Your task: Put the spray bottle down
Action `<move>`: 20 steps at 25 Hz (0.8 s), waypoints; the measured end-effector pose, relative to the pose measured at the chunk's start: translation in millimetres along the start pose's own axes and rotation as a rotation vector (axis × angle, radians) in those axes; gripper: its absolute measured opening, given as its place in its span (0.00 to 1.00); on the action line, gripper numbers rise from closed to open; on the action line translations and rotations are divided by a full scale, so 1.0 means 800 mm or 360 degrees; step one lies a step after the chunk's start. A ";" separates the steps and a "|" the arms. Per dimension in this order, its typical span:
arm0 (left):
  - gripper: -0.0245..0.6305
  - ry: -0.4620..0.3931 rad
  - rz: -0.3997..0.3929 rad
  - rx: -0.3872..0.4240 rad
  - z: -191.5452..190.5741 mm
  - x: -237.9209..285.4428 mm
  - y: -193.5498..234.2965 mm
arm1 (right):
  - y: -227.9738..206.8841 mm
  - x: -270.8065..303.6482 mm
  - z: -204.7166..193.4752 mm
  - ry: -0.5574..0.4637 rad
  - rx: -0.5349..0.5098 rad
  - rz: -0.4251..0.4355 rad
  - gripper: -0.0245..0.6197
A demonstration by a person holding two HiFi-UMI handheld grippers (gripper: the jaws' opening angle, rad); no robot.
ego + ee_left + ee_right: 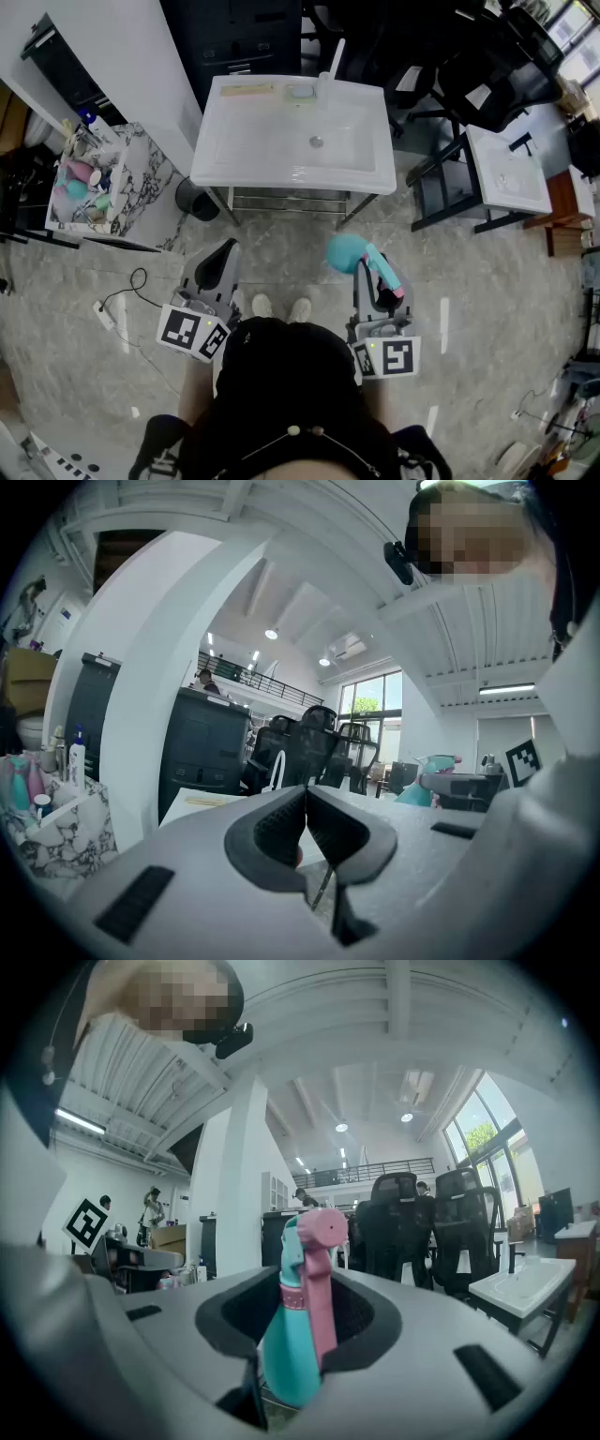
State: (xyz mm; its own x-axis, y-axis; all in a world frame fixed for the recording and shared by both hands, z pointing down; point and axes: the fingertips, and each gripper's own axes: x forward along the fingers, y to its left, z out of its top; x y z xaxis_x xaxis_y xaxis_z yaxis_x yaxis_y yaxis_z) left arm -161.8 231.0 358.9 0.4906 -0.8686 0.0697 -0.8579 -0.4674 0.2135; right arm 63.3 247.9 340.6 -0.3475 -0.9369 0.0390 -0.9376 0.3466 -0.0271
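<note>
A teal spray bottle (349,251) with a pink trigger head lies level in my right gripper (367,270), which is shut on it below the sink's front edge. In the right gripper view the spray bottle (292,1335) stands between the dark pads, its pink head (322,1232) sticking out past them, with the right gripper (302,1314) closed round its neck and body. My left gripper (223,253) is held level beside it at the left. Its pads meet with nothing between them, as the left gripper (306,808) shows in its own view. The spray bottle (424,785) also appears there at the right.
A white washbasin (234,150) on a metal stand is straight ahead. At left stands a marble-patterned rack (141,183) with several bottles, and a black bin (195,199) beside it. Another white basin (511,178) and black chairs (469,84) are at right. A power strip (103,315) lies on the floor.
</note>
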 end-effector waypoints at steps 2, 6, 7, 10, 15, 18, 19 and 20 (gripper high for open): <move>0.05 0.0001 0.0002 0.0000 -0.001 0.000 0.000 | 0.000 -0.001 -0.002 0.0008 -0.0005 0.0001 0.25; 0.05 0.0012 0.0009 0.0008 -0.004 0.000 -0.001 | -0.002 -0.001 -0.005 0.0018 -0.0007 -0.0005 0.25; 0.05 0.0016 0.0011 0.0011 -0.004 0.000 -0.002 | -0.003 -0.001 -0.005 0.0019 -0.0005 -0.0005 0.25; 0.05 0.0029 0.0015 0.0014 -0.005 -0.001 -0.004 | -0.006 -0.003 -0.006 0.0024 -0.0001 -0.0004 0.25; 0.05 0.0050 0.0013 0.0012 -0.008 0.001 -0.011 | -0.011 -0.008 -0.008 0.0037 0.0009 -0.0005 0.25; 0.05 0.0077 0.0001 0.0008 -0.015 0.004 -0.018 | -0.014 -0.017 -0.010 0.0034 -0.0020 -0.0003 0.25; 0.05 0.0086 -0.0004 0.0010 -0.018 0.005 -0.022 | -0.016 -0.020 -0.012 0.0042 -0.0031 -0.0007 0.25; 0.05 0.0095 -0.0009 0.0013 -0.021 0.008 -0.026 | -0.020 -0.023 -0.015 0.0050 -0.0031 -0.0008 0.25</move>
State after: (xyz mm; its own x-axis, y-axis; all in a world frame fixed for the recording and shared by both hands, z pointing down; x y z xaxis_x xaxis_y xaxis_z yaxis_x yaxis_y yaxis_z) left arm -138.3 238.4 371.5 0.5036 -0.8546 0.1268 -0.8561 -0.4739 0.2063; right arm 84.1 260.0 352.5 -0.3428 -0.9368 0.0705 -0.9392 0.3432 -0.0072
